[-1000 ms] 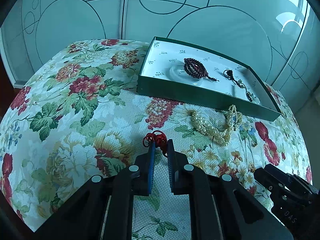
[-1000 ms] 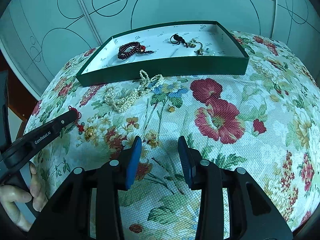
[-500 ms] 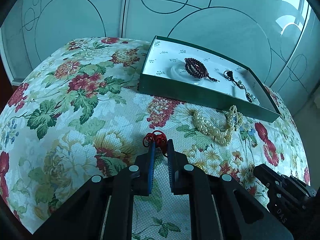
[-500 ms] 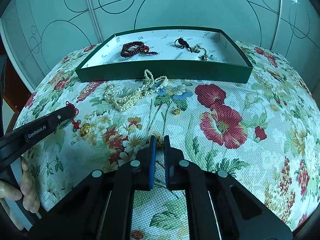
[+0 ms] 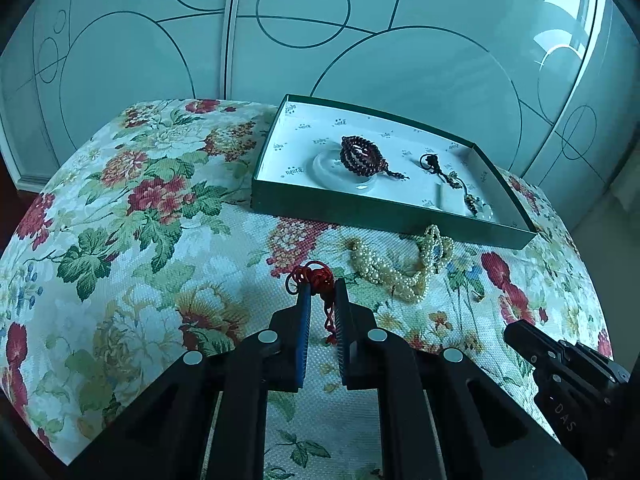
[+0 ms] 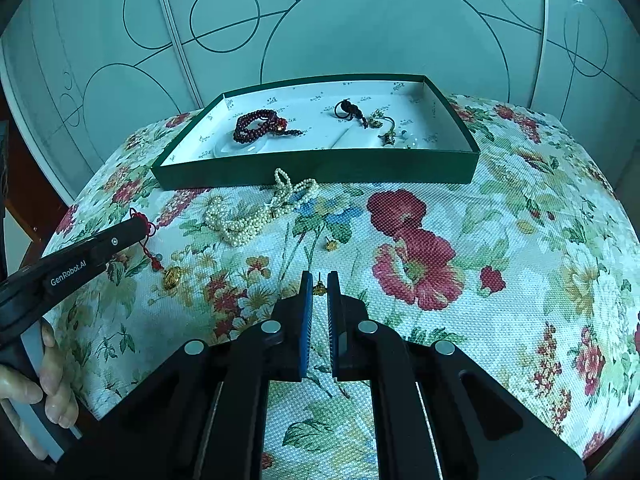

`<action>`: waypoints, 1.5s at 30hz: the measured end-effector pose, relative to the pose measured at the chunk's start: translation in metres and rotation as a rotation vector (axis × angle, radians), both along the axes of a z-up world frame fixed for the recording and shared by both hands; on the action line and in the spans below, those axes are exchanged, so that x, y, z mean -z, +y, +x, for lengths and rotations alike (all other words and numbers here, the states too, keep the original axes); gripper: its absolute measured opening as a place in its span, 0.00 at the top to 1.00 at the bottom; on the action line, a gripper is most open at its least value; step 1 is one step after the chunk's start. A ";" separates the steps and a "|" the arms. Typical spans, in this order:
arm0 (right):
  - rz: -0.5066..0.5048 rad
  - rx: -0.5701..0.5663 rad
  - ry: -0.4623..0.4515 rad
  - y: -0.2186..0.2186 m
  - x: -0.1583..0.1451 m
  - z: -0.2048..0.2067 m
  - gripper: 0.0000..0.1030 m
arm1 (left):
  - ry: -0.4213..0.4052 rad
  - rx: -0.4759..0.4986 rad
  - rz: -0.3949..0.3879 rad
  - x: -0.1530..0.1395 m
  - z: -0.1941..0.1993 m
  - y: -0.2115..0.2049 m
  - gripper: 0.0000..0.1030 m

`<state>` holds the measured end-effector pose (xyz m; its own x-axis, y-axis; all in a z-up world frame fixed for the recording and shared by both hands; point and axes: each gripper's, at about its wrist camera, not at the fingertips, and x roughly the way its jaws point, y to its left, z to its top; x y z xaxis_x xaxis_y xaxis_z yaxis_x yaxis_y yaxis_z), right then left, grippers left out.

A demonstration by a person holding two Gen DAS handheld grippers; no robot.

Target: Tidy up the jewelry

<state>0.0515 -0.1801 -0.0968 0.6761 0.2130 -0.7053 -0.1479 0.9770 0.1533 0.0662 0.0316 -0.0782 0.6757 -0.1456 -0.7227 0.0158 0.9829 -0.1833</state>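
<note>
My left gripper is shut on a red cord bracelet and holds it above the floral cloth; in the right wrist view its gold charm dangles below the left gripper. My right gripper is shut on a small gold earring, lifted off the cloth. A second gold earring lies on the cloth. A pearl necklace lies before the green box. The box holds a dark red bead bracelet and a dark cord pendant.
The floral-covered table drops off at its rounded edges. Frosted glass doors stand behind the box. A white disc lies in the box under the bead bracelet. A hand holds the left gripper's handle.
My right gripper closed on the gold earring and lifted it. My left gripper rose with the red cord bracelet, so its gold charm now hangs free.
</note>
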 end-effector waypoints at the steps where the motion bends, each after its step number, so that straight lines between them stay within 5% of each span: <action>1: 0.003 0.001 -0.001 -0.001 -0.001 0.000 0.93 | -0.004 0.002 0.002 -0.002 0.000 -0.001 0.89; 28: 0.029 0.011 -0.050 -0.020 -0.030 0.007 0.93 | -0.090 0.024 0.019 -0.049 -0.008 -0.019 0.89; 45: 0.056 0.019 -0.147 -0.023 -0.081 0.105 0.93 | -0.182 0.076 0.037 -0.085 0.076 -0.044 0.89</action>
<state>0.1563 -0.2028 -0.0158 0.7756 0.2358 -0.5856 -0.1544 0.9703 0.1861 0.1420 -0.0124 0.0064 0.7837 -0.1767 -0.5955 0.1194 0.9837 -0.1347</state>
